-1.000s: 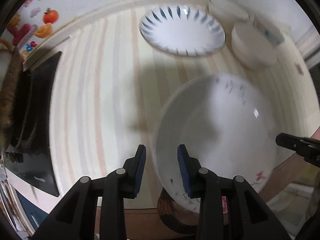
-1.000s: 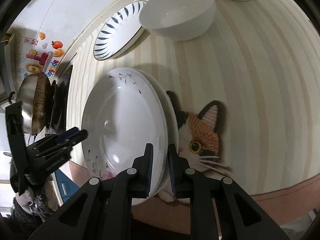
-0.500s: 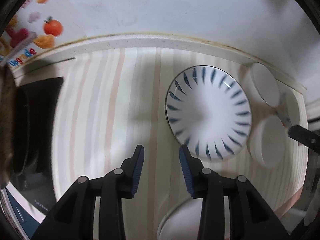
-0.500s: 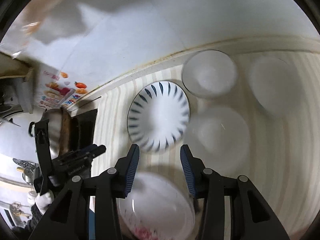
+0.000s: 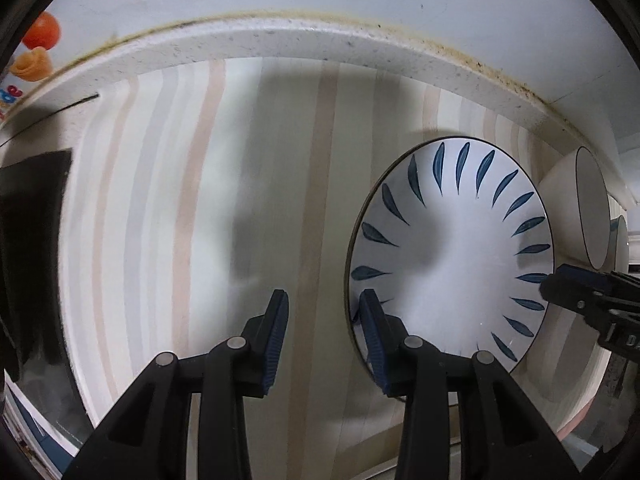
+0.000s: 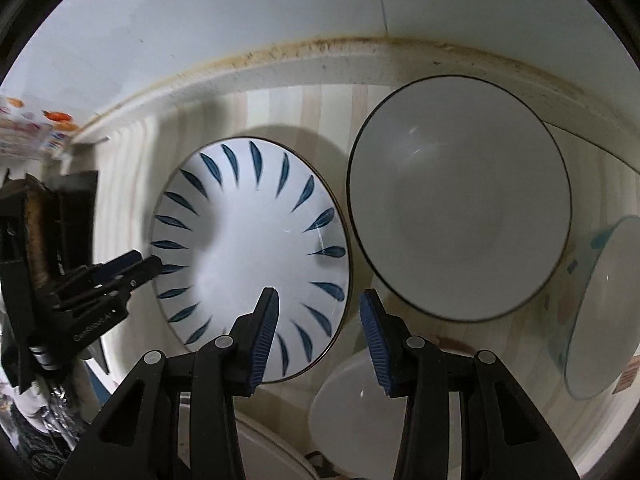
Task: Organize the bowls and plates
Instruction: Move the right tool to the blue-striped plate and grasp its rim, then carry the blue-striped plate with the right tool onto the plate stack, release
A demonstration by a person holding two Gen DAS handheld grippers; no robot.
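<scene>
your left hand-held gripper (image 5: pixel 323 334) hangs with its jaws spread wide and nothing between them; its right finger covers the near-left rim of the leaf plate (image 5: pixel 460 256). your right hand-held gripper (image 6: pixel 318 332) is just as wide and just as empty, its left finger over the same plate's lower part, its right finger over the gap beside it. the plate lies flat on the striped tabletop (image 5: pixel 192 216), near the back ledge.

much is cut off. the dark-rimmed bowl (image 6: pixel 460 220) stands just right of the plate, seen whole only from the right wrist. a plain white bowl (image 6: pixel 352 400) is half hidden behind your right gripper, and a patterned bowl (image 6: pixel 600 312) blurs at the right edge. the stove (image 5: pixel 32 264) at left is dark and hard to read.

half a second ago both grippers sat farther back; they have come in closer to the plate, and their opening looks unchanged. a second ago your right gripper was closed on a white plate's rim.

the writing on your left gripper's body is too blurred to read.
</scene>
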